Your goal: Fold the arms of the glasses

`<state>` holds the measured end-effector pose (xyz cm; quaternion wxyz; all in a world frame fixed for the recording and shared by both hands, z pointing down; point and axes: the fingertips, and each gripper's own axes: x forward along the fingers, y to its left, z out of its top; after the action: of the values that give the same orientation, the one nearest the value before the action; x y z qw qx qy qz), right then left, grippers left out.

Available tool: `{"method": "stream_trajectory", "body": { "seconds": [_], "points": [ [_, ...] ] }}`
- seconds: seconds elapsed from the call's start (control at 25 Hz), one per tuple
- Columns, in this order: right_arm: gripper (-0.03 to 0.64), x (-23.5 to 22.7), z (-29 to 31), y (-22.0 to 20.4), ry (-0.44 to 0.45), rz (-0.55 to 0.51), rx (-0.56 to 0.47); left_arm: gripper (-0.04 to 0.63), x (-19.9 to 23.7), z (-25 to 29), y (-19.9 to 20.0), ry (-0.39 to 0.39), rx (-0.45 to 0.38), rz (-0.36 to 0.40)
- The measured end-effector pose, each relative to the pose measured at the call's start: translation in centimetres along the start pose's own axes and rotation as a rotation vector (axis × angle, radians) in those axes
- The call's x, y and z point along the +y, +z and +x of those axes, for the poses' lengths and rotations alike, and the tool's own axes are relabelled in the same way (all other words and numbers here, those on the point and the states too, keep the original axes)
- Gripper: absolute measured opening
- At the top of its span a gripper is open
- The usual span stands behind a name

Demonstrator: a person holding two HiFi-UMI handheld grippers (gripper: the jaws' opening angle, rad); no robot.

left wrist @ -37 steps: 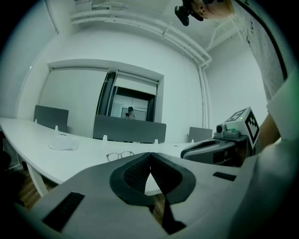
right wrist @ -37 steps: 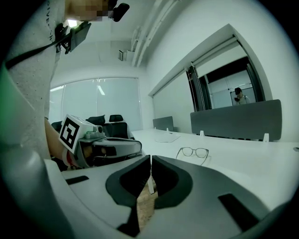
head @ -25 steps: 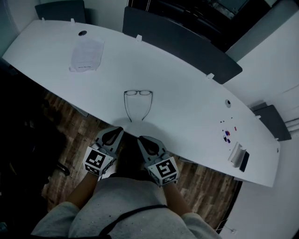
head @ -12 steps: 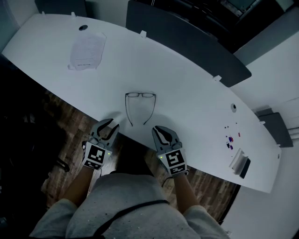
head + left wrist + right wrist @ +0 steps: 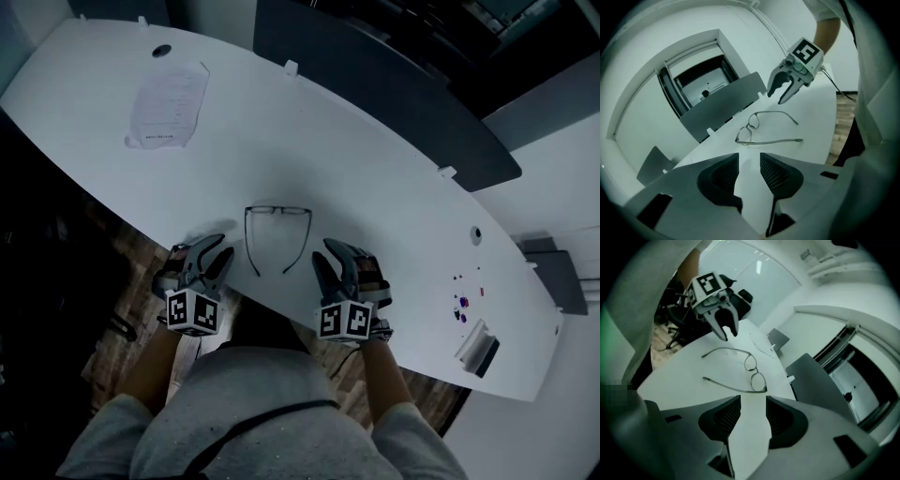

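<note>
Thin-rimmed glasses (image 5: 277,212) lie on the white table (image 5: 375,187) near its front edge, both arms unfolded and pointing toward me. My left gripper (image 5: 214,251) is at the table edge just left of the left arm. Its jaws are opening with nothing between them. My right gripper (image 5: 336,259) sits right of the other arm, its jaws also opening and empty. The left gripper view shows the glasses (image 5: 754,129) beyond my own jaws (image 5: 749,168), with the right gripper (image 5: 783,91) past them. The right gripper view mirrors this: glasses (image 5: 750,369), own jaws (image 5: 752,416), left gripper (image 5: 725,329).
A printed paper sheet (image 5: 169,103) lies at the far left of the table. Small coloured bits (image 5: 461,305) and a white and black box (image 5: 478,345) sit at the right end. A dark partition (image 5: 375,84) runs along the far edge. Wooden floor lies below the near edge.
Both grippers moved forward from close together near my lap to the table edge, spreading to either side of the glasses. Both rolled, and their jaws went from shut to apart.
</note>
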<state>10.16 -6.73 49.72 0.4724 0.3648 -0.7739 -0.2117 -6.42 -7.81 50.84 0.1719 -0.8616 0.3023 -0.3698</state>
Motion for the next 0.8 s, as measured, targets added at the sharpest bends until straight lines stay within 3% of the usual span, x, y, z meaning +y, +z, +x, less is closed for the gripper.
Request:
{"method": "stream_trajectory", "body": {
  "seconds": [0.12,0.2,0.4,0.6,0.8],
  "points": [
    [0.168,0.4,1.9,-0.5,0.015,-0.188,0.023,0.142,0.5,1.5,0.0,-0.01,0.022,0.118],
    [0.172,0.5,2.9,-0.5,0.011,-0.257,0.02,0.154,0.4,2.5,0.3,-0.028,0.025,0.182],
    [0.173,0.3,4.6,0.1,-0.002,-0.318,-0.009,0.161,0.0,4.1,0.8,-0.053,0.024,0.305],
    [0.173,0.4,5.7,0.3,-0.009,-0.424,-0.035,0.169,-0.3,5.1,0.7,-0.074,0.018,0.359],
    [0.152,0.1,5.8,0.7,-0.021,-0.431,-0.077,0.169,-0.4,5.5,1.5,-0.084,-0.014,0.407]
  ]
}}
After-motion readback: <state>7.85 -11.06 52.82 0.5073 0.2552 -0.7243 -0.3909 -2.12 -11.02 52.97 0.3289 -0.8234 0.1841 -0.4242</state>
